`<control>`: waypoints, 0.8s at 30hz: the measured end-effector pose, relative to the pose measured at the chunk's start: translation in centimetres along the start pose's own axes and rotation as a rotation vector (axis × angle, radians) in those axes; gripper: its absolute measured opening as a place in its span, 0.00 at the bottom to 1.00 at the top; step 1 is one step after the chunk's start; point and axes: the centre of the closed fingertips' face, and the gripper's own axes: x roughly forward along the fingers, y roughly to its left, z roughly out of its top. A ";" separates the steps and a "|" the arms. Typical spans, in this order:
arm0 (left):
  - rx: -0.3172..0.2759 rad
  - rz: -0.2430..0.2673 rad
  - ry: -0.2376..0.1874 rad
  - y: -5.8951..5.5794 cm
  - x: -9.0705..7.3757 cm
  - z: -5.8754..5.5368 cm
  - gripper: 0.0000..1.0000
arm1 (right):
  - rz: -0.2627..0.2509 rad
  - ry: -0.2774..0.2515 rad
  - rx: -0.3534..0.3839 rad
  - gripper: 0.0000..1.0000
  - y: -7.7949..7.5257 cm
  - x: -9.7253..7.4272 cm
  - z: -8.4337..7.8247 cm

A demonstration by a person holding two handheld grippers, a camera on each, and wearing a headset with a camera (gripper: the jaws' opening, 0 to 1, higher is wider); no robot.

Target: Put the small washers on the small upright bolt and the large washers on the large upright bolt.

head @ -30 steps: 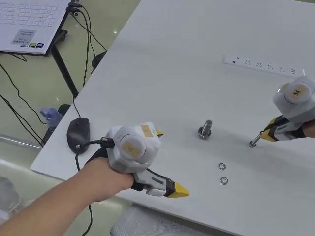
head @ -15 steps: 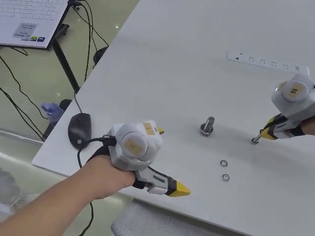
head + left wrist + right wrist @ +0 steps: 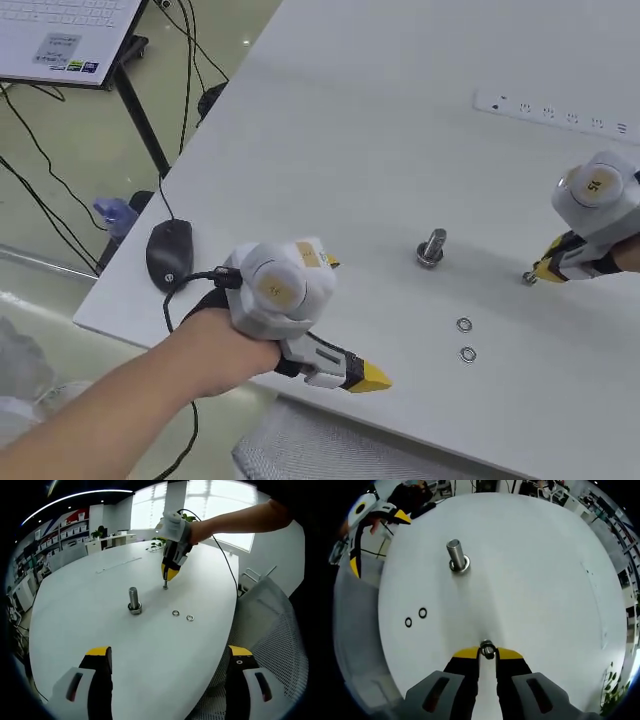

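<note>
**A:** What has been altered over the last second?

**B:** The small bolt (image 3: 528, 278) has been brought from a slant to something close to upright. It is clamped between the tips of the right gripper (image 3: 543, 272), and its foot is set on the table (image 3: 350, 130). The whole picture has also shifted, but that is put down to the headset.

**A:** What is meant by that for the task?

**B:** The small post is judged to be almost placed. Until it is let go and stands alone, no washer can be dropped over it, and none has been threaded yet.

**A:** And the other tong?

**B:** The left gripper (image 3: 349, 322) is held at the near edge, left of the bolts. Its jaws are spread wide and nothing is held between them.

**A:** How many of each thing are counted?

**B:** Two bolts are counted. The large bolt (image 3: 432, 248) is stood at mid-table, and the small one is well apart to its right.

Two washers (image 3: 464, 324) are counted, laid flat just beside each other, nearer than the bolts and between them. Both look small and alike.

Whether the collar at the large bolt's foot is its head or a washer cannot be told.
</note>
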 end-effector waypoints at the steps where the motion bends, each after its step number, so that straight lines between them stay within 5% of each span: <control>1: -0.002 -0.001 0.000 0.0 0.0 0.0 0.94 | 0.001 0.001 0.000 0.13 0.0 0.1 0.0; 24: -0.009 -0.011 0.008 0.3 -0.1 -0.5 0.91 | 0.024 0.056 -0.009 0.13 0.5 2.0 -0.9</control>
